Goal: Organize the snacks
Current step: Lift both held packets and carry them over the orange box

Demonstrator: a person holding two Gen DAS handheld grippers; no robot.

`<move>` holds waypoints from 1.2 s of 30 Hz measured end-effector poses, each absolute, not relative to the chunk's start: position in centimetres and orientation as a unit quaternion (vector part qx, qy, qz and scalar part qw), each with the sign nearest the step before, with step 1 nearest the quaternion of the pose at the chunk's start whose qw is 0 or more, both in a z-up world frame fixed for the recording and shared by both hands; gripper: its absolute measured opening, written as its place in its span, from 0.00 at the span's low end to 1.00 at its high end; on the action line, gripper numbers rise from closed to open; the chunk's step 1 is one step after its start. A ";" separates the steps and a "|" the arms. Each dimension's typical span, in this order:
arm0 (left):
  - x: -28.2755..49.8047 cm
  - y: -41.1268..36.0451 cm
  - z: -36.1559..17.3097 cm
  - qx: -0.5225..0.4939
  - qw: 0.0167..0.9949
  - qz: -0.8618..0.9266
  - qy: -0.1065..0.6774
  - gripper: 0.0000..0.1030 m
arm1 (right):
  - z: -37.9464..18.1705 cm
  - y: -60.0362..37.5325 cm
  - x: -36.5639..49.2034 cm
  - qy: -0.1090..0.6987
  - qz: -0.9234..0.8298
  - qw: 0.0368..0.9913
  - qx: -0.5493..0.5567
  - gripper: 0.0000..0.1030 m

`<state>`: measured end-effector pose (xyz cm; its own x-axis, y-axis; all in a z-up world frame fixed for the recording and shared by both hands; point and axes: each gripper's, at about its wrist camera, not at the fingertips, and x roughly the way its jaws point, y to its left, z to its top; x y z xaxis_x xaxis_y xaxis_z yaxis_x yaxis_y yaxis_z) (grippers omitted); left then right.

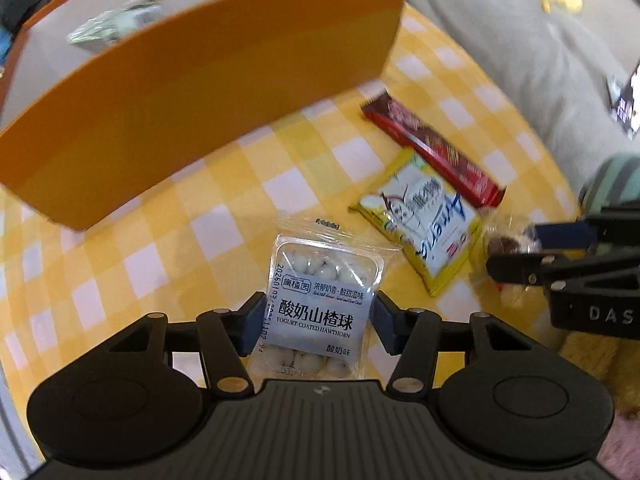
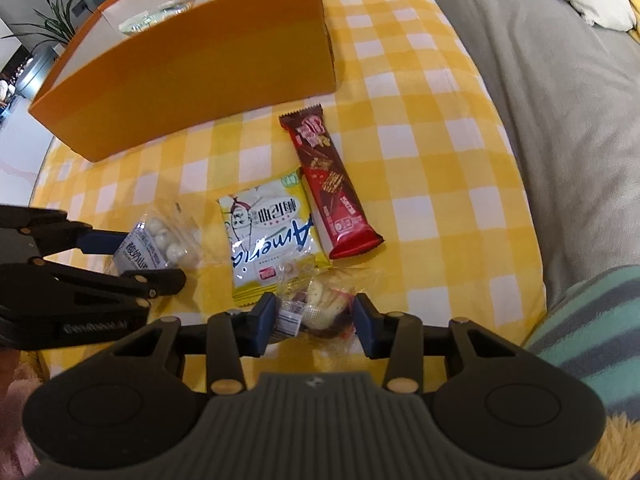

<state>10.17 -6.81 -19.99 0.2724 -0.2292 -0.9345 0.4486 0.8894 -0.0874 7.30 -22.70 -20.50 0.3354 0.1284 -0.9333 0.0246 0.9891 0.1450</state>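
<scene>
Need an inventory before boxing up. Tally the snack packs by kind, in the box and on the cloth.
Hawthorn ball pack: 1
Yellow pack: 1
Red bar: 1
Clear pastry pack: 1
Pack in the box: 1, kind too blurred to tell
Total: 5

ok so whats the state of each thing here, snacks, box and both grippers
yogurt-coated hawthorn pack: sealed, between the left gripper's pads
left gripper: closed on the hawthorn pack
clear-wrapped snack: sealed, between the right gripper's pads
right gripper: closed on it
yellow packet: flat on the cloth
red wafer bar: flat, beside the yellow packet
orange box: open, one packet inside
</scene>
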 end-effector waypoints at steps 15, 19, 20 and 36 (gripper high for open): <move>8.1 -4.3 -12.8 -0.002 0.851 -0.202 0.485 0.60 | -16.0 -22.6 5.0 0.508 0.041 0.858 0.058 0.39; 8.3 -4.0 -10.5 -0.018 0.862 -0.206 0.462 0.60 | -14.2 -22.4 4.8 0.485 0.050 0.872 0.048 0.39; 8.4 -3.9 -9.9 -0.020 0.865 -0.207 0.457 0.60 | -13.7 -22.3 4.9 0.480 0.052 0.875 0.046 0.39; 12.0 -3.7 -3.2 0.014 0.897 -0.207 0.390 0.60 | -6.1 -19.8 10.3 0.393 0.110 0.913 0.000 0.39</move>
<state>12.03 -3.68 -3.18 0.6101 -0.3597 -0.7060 0.3816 0.9143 -0.1361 10.31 -19.80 -6.12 0.6676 0.2009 -0.7169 -0.2017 0.9757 0.0857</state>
